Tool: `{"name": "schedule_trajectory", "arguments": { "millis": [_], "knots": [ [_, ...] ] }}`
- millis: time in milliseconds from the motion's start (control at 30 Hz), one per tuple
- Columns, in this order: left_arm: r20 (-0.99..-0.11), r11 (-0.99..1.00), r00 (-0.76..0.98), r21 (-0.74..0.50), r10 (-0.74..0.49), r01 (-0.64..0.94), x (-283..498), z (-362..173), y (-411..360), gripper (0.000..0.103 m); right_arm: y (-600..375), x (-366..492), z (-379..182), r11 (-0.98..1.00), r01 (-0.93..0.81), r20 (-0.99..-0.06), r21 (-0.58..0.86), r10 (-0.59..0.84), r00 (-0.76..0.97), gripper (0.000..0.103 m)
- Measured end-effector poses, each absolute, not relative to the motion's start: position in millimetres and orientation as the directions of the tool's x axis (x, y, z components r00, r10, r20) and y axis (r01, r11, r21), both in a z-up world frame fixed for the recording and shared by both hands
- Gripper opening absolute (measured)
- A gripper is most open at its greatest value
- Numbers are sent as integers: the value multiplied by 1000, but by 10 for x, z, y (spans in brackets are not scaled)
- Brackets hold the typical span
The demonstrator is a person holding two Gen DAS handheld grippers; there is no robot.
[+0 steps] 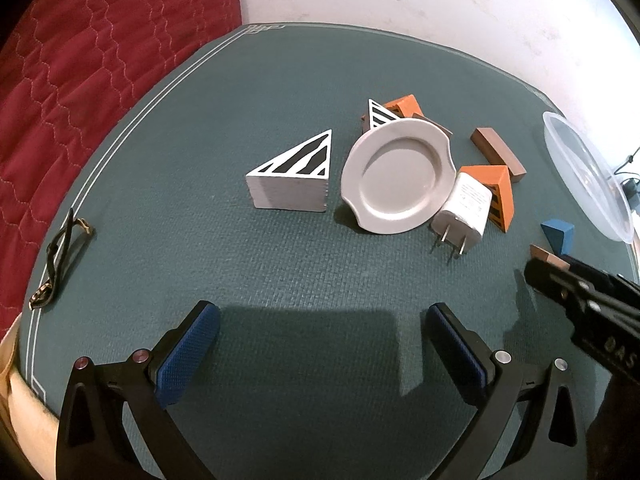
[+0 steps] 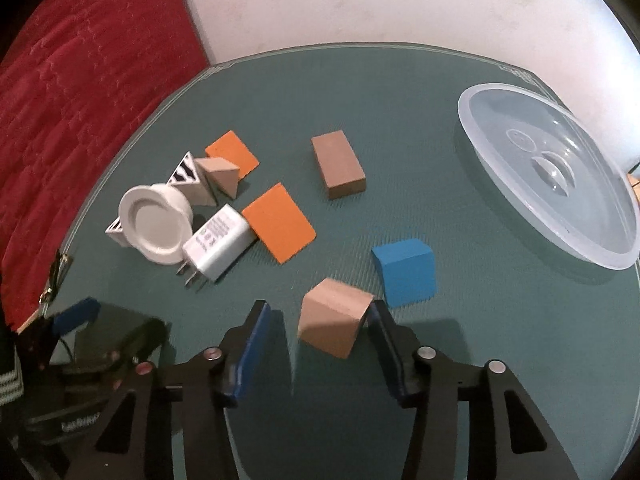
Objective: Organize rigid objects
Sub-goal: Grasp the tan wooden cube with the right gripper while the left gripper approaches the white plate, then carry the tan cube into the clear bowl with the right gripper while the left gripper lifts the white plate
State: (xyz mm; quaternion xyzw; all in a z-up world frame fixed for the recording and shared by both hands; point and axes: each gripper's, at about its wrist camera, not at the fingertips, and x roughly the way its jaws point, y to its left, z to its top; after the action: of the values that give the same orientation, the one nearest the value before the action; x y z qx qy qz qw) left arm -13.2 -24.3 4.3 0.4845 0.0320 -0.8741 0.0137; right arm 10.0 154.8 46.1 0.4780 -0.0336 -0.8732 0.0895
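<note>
A: Right claw (image 2: 320, 322) over the green desk (image 2: 400, 92), jaws part-way apart around a tan wedge block (image 2: 332, 326). Far pad against the block's edge, near pad clear of it; not clamped.

B: Left claw (image 1: 320, 340)?

A: Spread wide, empty, above bare desk short of the striped white wedge (image 1: 294, 182) and the small plate (image 1: 398, 178).

B: Step in hand?

A: Probably the pick-up of the tan block, grasp not completed.

B: Next requirement?

A: Closing both pads squarely on opposite faces, then a lift; likely destination the clear plastic bowl (image 2: 560, 184), well apart at right. Blue block (image 2: 406, 276) just beside, to be avoided.
</note>
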Motion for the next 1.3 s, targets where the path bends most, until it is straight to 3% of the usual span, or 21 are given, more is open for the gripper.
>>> {"name": "schedule_trajectory", "arguments": {
  "millis": [133,400,1300],
  "knots": [
    [-848,-998,-529,-41,5,56,-151,41,-255,103,1548,104,449,-990,104,-819,94,-136,-558,38],
    [-850,-997,-527,-54,13,63,-141,29,-343,103,1639,260,457,-991,120,-811,60,-119,-573,33],
    [-827,-961,-557,-213,80,178,-713,236,-286,103,1810,341,417,-988,112,-790,106,-152,-594,34]
  ]
}}
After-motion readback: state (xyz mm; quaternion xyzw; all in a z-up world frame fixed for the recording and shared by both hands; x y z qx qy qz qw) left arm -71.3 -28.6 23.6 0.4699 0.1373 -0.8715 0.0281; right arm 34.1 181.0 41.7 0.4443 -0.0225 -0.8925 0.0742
